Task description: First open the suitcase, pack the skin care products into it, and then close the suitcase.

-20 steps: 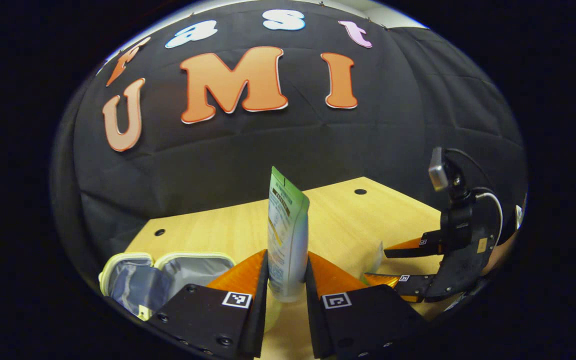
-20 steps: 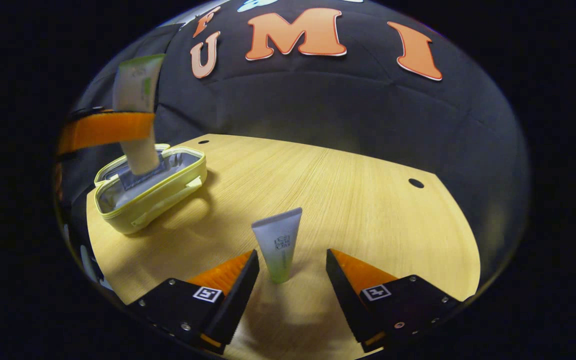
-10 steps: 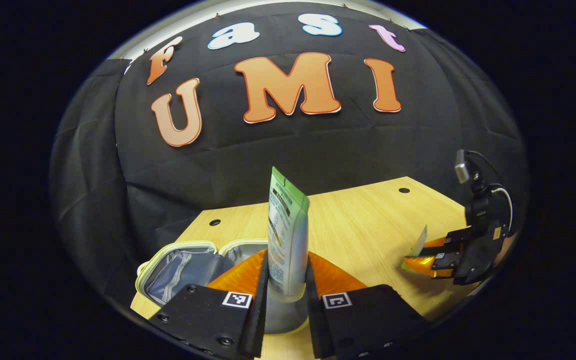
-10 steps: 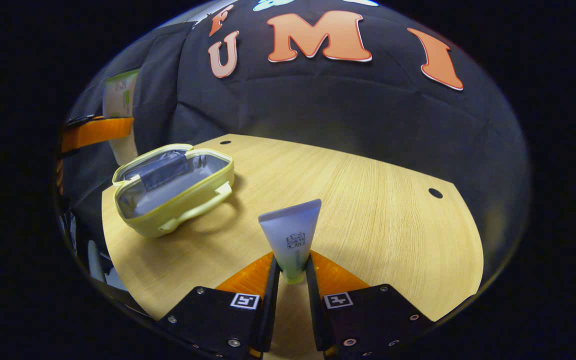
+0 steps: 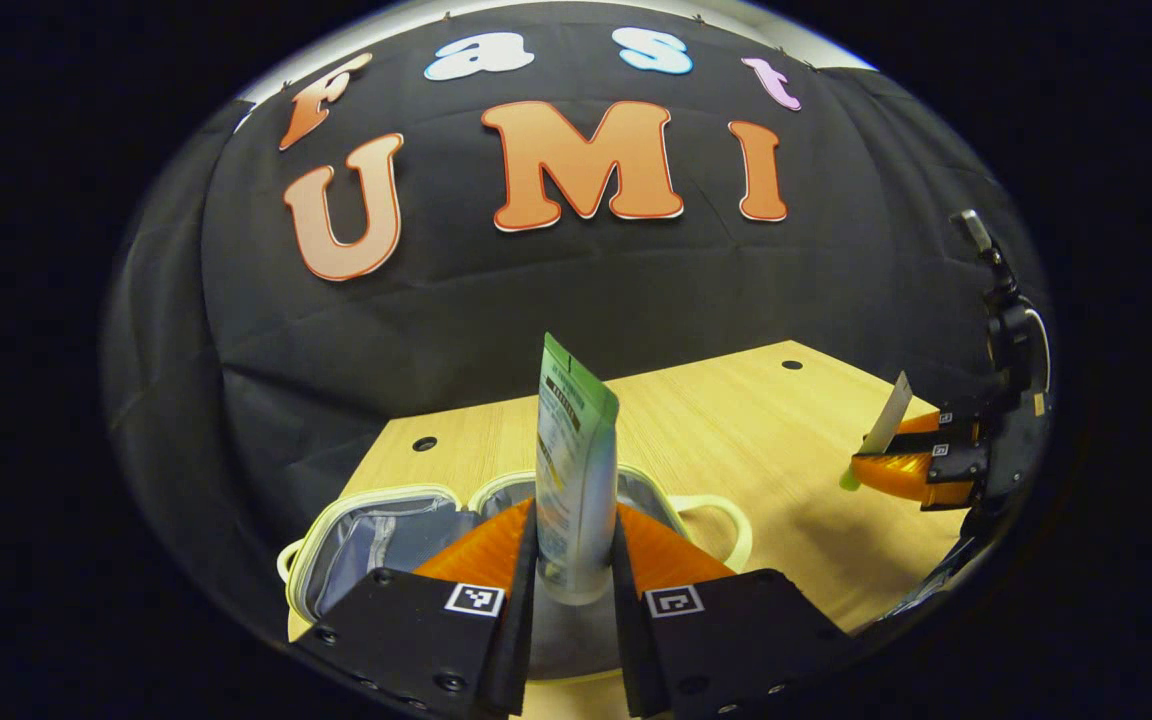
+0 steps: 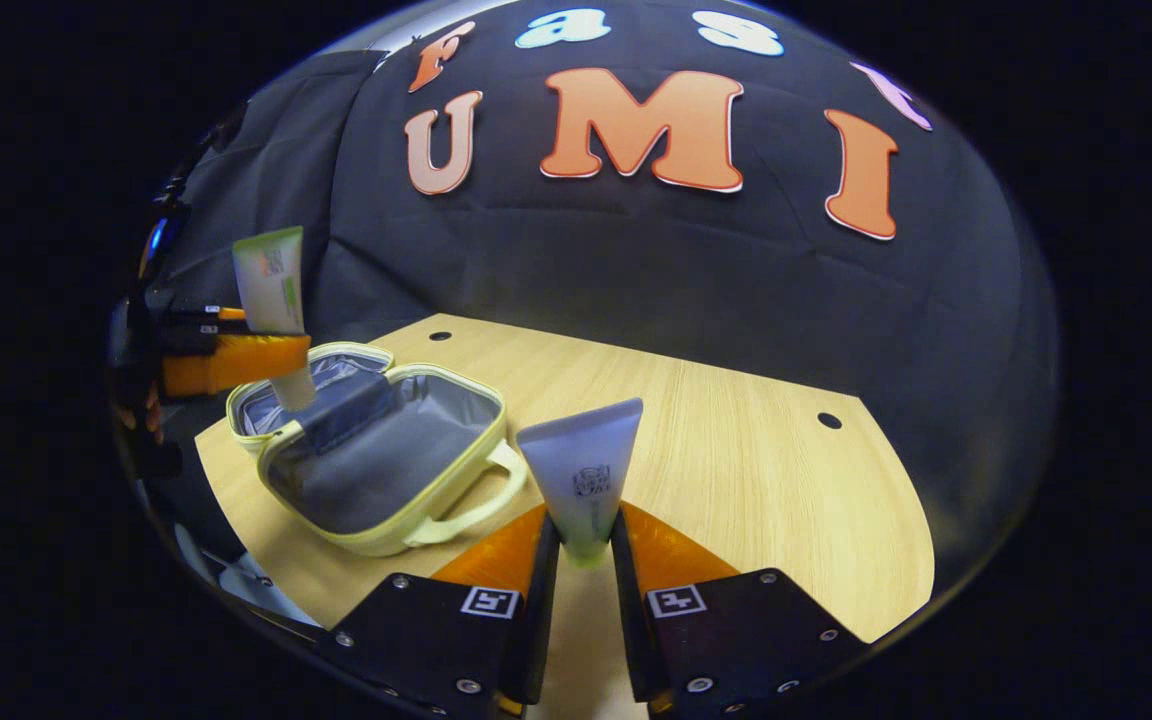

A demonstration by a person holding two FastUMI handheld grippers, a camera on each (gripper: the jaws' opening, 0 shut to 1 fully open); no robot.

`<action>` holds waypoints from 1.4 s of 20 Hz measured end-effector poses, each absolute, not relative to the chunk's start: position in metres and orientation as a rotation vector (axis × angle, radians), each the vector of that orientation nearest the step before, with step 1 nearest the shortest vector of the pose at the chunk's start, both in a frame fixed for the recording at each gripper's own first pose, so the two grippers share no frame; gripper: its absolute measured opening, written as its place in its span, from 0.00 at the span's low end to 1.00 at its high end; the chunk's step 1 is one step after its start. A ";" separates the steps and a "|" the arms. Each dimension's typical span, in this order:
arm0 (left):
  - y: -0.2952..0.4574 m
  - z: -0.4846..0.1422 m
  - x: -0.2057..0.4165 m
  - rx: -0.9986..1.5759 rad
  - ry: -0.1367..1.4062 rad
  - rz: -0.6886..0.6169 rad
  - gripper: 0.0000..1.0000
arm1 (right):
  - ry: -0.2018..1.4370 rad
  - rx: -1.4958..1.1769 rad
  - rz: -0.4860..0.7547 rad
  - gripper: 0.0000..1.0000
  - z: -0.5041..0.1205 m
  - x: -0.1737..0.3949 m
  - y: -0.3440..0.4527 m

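Left gripper [image 5: 576, 580] pinches green-topped tube [image 5: 574, 470], lower centre, over open pouch [image 5: 356, 525] | right gripper [image 6: 584, 560] pinches grey tube [image 6: 581, 475] | risk: tall tubes tipping onto rim.

Booth dim, black cloth wall [image 5: 576, 290] swallowing light. Worktop [image 6: 736, 450] brightly lit from above, grain crisp at centre. Soft shadow on worktop beside pouch [image 6: 376, 460] handle in right gripper view. Strong fisheye bending toward rims; edges darken, smear. Right gripper [image 5: 911, 470], far off in left gripper view, slightly blurred. No glare.
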State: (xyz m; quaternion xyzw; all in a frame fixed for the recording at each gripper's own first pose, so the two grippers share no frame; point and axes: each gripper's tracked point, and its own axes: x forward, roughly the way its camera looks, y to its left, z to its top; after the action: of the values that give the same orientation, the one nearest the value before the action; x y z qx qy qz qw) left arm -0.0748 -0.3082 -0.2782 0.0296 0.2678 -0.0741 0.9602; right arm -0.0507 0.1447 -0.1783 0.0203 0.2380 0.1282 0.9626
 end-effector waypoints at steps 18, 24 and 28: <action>-0.268 -0.424 -0.078 -0.204 1.009 -0.303 0.37 | 0.568 0.071 0.280 0.33 -0.175 -0.036 0.294; -0.271 -0.446 -0.078 -0.245 1.138 -0.262 0.37 | 0.644 0.078 0.317 0.33 -0.196 -0.032 0.308; -0.277 -0.464 -0.069 -0.275 1.165 -0.235 0.38 | 0.696 0.099 0.334 0.28 -0.209 -0.026 0.317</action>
State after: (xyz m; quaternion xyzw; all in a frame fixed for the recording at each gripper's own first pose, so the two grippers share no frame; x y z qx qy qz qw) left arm -0.0689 -0.2766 -0.4641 -0.1293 0.5471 -0.1105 0.8196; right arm -0.0260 0.3168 -0.2085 0.0484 0.3394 0.1626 0.9252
